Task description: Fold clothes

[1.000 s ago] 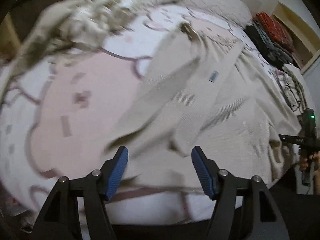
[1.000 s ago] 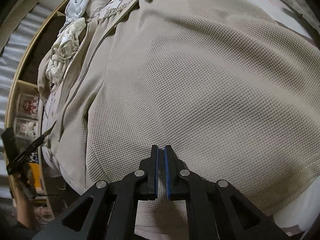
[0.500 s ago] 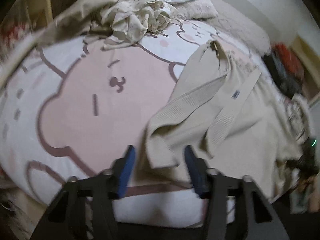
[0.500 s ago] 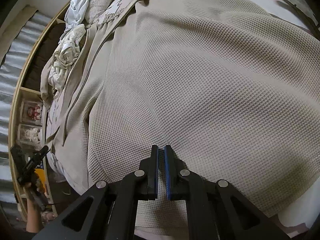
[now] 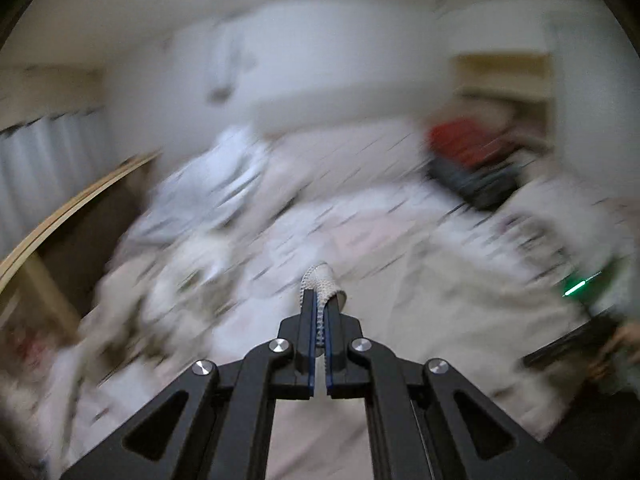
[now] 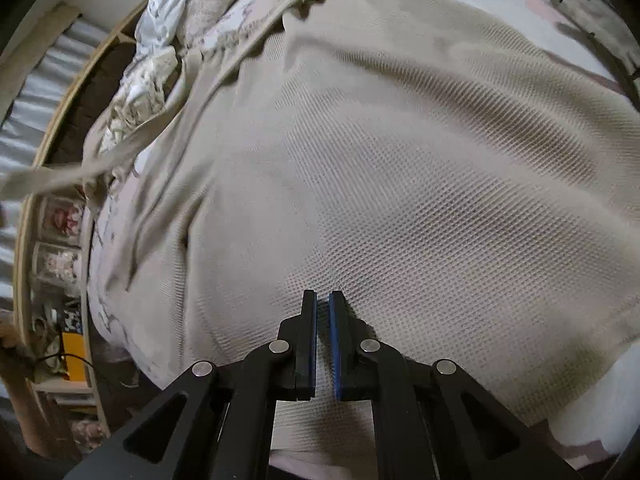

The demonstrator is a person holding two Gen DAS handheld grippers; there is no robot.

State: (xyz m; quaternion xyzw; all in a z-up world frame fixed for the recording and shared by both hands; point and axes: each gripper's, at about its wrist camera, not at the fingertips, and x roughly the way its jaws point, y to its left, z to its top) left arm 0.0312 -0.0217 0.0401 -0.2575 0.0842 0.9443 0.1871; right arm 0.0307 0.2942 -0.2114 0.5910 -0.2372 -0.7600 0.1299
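1. The left gripper (image 5: 319,300) is clenched on a fold of the beige waffle-knit garment (image 6: 420,200); a small loop of the cloth (image 5: 323,280) sticks up past the tips of its fingers (image 5: 307,320), which press it from both sides.
2. The left wrist view is heavily blurred. Beyond the gripper it shows only a bed (image 5: 360,232) with pale bedding, a white and light-blue heap (image 5: 216,192) toward the far left of the bed, and a red and dark pile (image 5: 468,160) at its far right.
3. The right gripper (image 6: 322,300) sits low over the garment, its blue-lined fingers (image 6: 310,340) almost together with a narrow gap between them. Waffle cloth shows in the gap lower down, so I cannot tell whether they pinch it or merely rest on it.
4. The garment lies spread across most of the bed, wrinkled in broad ridges, its near edge beneath the right gripper.
5. From the garment's left side a long beige strip (image 6: 80,172) is lifted off the bed and stretches away toward the left edge of the right wrist view.
6. Crumpled cream clothes (image 6: 140,92) lie on the bed beyond that strip.
7. A curved wooden shelf (image 6: 28,240) runs along the bed's left side, with framed pictures (image 6: 60,216) on it.
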